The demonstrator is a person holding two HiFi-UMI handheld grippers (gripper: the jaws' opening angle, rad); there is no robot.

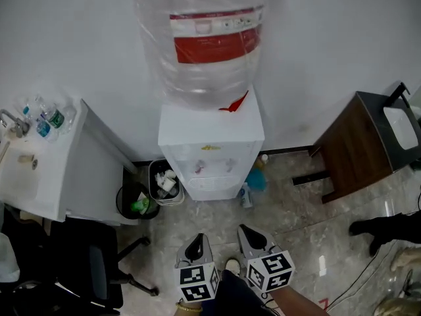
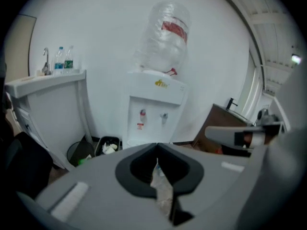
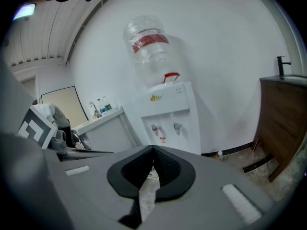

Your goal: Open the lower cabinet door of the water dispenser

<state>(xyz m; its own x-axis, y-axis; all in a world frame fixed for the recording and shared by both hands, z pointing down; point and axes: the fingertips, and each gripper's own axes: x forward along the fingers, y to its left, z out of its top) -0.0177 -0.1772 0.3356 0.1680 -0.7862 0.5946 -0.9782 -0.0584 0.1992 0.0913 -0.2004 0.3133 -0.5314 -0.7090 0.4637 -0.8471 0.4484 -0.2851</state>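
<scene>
Holding left gripper (image 1: 197, 241) and right gripper (image 1: 247, 232) side by side, fingers closed on nothing, well short of the dispenser (image 1: 212, 151) between bin (image 1: 164, 183) and cabinet (image 1: 358, 143).

Head view: left gripper (image 1: 195, 243) and right gripper (image 1: 248, 233) side by side at the lower edge, near each other but apart, both pointing forward and tilted downward; left marker cube (image 1: 198, 283) and right marker cube (image 1: 270, 270) face the camera; the bare right forearm (image 1: 297, 303) enters from the bottom edge. Left gripper view: fingers (image 2: 136, 169) meet at the tips, nothing between them; the right gripper (image 2: 240, 135) is alongside at the right. Right gripper view: fingers (image 3: 172, 169) closed tip to tip, holding nothing; the left marker cube (image 3: 38, 126) is alongside at the left.
</scene>
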